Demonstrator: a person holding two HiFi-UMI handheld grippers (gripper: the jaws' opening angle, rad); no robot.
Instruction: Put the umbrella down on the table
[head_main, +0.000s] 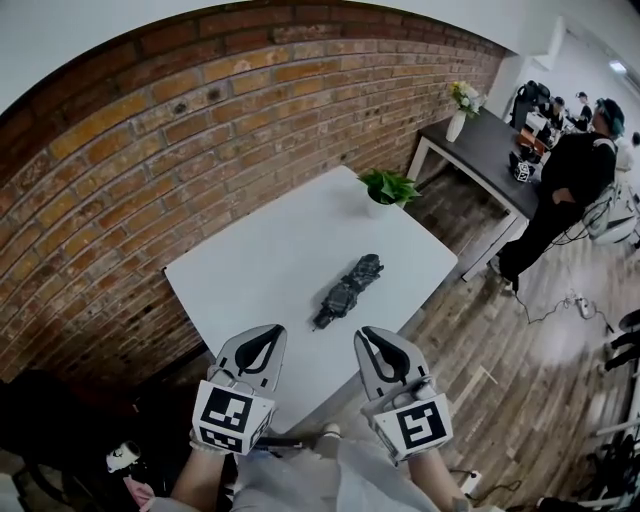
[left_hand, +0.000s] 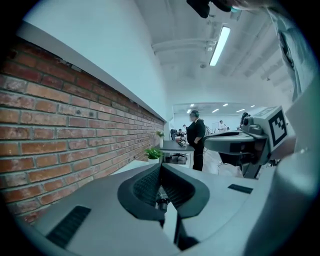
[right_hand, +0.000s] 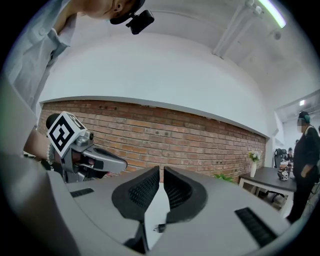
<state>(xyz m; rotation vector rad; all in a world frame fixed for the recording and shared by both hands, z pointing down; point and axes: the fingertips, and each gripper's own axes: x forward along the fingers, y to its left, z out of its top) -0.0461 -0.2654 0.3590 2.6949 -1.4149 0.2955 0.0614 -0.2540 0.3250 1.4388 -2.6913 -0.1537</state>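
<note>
**Umbrella** (head_main: 347, 290): folded, dark, laid flat on the white worktop (head_main: 260, 255) about mid-surface. It is angled from the near edge toward the plant (head_main: 388, 187) and touched by neither tool. The task is judged to be done as things lie.

**Left tool** (head_main: 266, 338): jaws seen pressed together in the left gripper view (left_hand: 161, 172), with nothing gripped. It is held at the near edge of the worktop, apart from the umbrella.

**Right tool** (head_main: 377, 336): jaws drawn in to a thin slit in the right gripper view (right_hand: 161, 172), with nothing between them. It is held just beside the left tool and is likewise clear of the umbrella.

**Risks noted:**
- The umbrella is a rounded bundle, so it could be rolled by any brush from a tool passed low over the worktop. Its lower end lies nearer the near-right edge, so a fall to the floor is the likely result.
- A regrasp is judged needless, and the settled umbrella could be dragged or tipped by one.
- The plant at the far corner could be knocked only if the umbrella were pushed along its own line, which is judged unlikely.
</note>
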